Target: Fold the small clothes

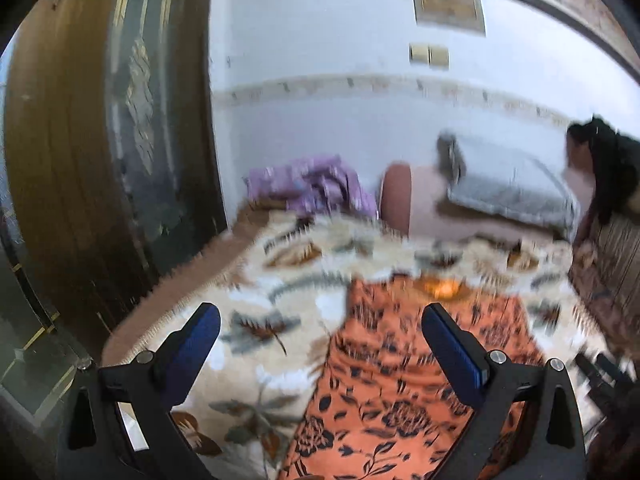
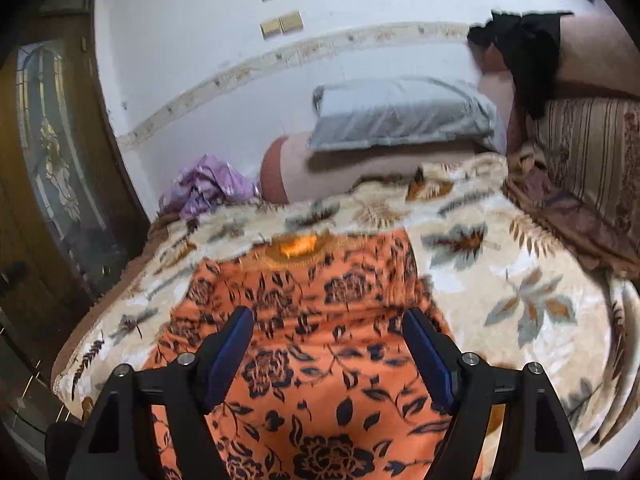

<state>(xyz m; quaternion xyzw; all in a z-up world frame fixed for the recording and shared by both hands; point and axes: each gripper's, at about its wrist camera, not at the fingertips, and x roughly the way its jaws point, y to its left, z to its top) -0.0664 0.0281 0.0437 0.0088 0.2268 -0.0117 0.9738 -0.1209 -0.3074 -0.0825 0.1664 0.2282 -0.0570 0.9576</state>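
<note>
An orange garment with a dark flower print [image 1: 400, 364] lies spread flat on the leaf-patterned blanket [image 1: 256, 280]; its neckline points to the far side. It also shows in the right wrist view [image 2: 312, 320]. My left gripper [image 1: 320, 320] is open and empty, held above the garment's left edge. My right gripper [image 2: 328, 320] is open and empty, held above the garment's middle. Both views are blurred by motion.
The blanket [image 2: 500, 288] covers a bed. A crumpled purple cloth [image 2: 204, 188], a pink bolster [image 2: 288, 176] and a grey pillow [image 2: 400, 116] lie at the far side. A striped cushion [image 2: 592, 148] and black cloth [image 2: 528, 48] are right. A wooden door [image 1: 80, 140] stands left.
</note>
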